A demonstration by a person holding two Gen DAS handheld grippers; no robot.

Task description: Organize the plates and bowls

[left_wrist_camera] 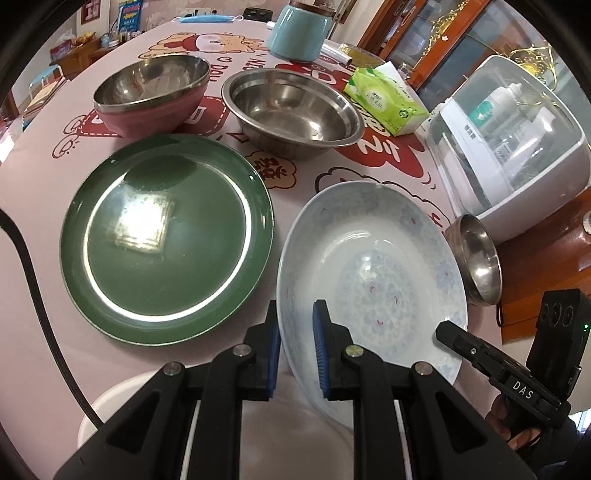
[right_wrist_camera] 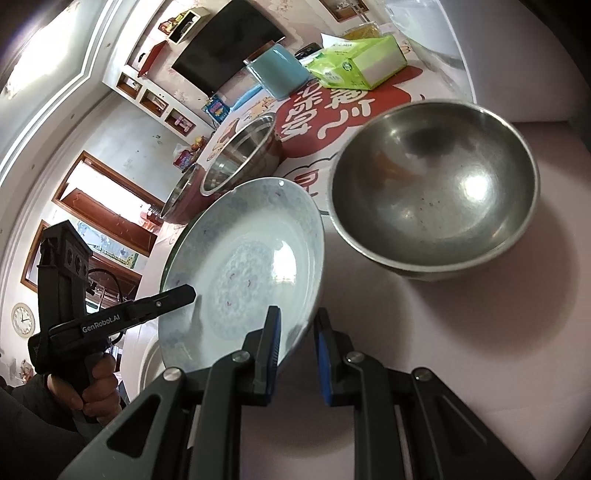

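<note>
Pinching opposite rims of a tilted white plate (left_wrist_camera: 369,266), the left gripper (left_wrist_camera: 297,350) and right gripper (right_wrist_camera: 297,350) hold it between a green plate (left_wrist_camera: 166,240) and a steel bowl (right_wrist_camera: 436,192).

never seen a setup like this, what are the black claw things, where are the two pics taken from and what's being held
No robot here: a person holds a two-finger gripper in each hand, with a fisheye camera on each looking along its fingers. One picture is from the left gripper, the other from the right gripper.

Both grippers are shut on the rim of the same pale floral plate, at opposite edges, holding it tilted. On the pink printed tablecloth lie a green plate, a pink steel-lined bowl, a wide steel bowl, a small steel bowl, a tissue pack and a teal jar. A white appliance with a clear lid stands at the side.
</note>
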